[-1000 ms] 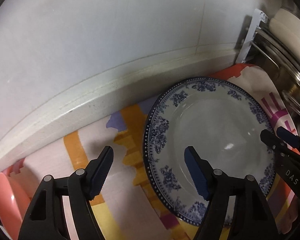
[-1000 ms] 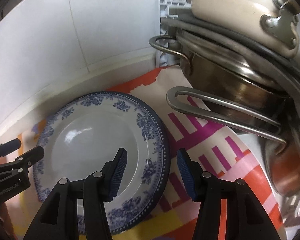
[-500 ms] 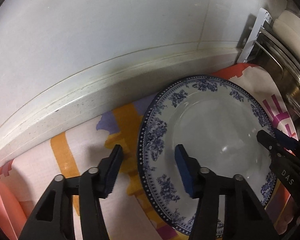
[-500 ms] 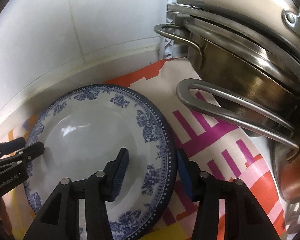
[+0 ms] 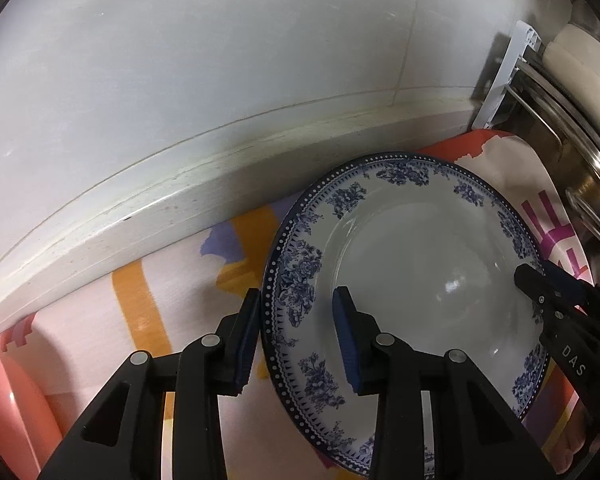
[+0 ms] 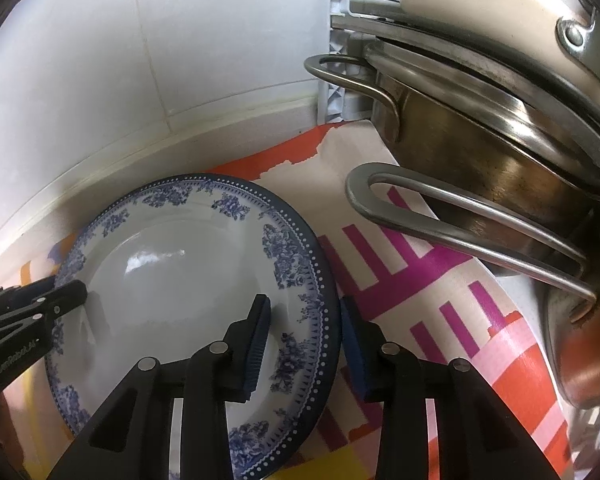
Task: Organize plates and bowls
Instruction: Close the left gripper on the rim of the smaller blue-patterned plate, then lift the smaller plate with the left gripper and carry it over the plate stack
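Nearest the left wrist camera, the left gripper (image 5: 296,330) straddled the left rim of the plate (image 5: 412,264): one finger outside the rim over the mat (image 5: 180,320), the other over the plate's well. Jaws were closing; the outer pad looked to sit against the rim edge, though actual contact could not be confirmed from this angle. The inner pad stood apart from the rim.

The right gripper (image 6: 304,340) straddled the opposite, right rim of the same plate (image 6: 172,272), one finger over the well, one outside over the magenta-striped part of the mat (image 6: 400,272). Jaws were closing, rim between them, pads not yet pressing.

The plate, white with a blue floral border, lay face up on the patterned mat, near the white tiled wall (image 5: 220,80).

At the near left edge, a pink dish (image 5: 8,408) was partly in view.

To the far right, steel pots (image 6: 480,160) with loop handles were stacked beside a white plastic rack post (image 6: 336,40).
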The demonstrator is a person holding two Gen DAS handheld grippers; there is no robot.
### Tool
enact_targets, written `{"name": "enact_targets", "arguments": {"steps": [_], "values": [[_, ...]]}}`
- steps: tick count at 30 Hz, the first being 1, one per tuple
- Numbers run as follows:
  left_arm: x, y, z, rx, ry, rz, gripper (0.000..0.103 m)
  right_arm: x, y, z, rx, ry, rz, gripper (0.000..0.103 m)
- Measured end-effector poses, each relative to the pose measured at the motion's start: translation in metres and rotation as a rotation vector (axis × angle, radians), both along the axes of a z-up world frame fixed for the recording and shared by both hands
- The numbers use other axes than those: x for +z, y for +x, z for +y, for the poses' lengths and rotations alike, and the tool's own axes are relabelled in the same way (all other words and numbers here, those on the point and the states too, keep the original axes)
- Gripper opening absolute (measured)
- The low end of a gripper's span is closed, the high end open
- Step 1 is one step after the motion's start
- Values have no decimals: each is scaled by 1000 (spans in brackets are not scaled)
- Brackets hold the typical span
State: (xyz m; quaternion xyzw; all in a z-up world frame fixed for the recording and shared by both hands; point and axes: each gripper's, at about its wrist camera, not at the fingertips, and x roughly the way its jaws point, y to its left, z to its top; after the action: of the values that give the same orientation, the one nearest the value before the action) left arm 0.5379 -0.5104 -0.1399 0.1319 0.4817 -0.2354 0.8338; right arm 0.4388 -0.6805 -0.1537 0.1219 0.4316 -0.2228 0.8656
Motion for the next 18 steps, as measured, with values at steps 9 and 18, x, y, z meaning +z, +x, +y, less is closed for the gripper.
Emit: {"name": "enact_targets", "arguments": {"steps": [9, 18], "values": [[14, -13, 9, 16, -11, -21, 36, 18, -15, 11, 3, 9, -13, 36], [45, -42, 40, 47, -40, -47, 36, 51, -39, 45, 32, -21, -36, 36]]}}
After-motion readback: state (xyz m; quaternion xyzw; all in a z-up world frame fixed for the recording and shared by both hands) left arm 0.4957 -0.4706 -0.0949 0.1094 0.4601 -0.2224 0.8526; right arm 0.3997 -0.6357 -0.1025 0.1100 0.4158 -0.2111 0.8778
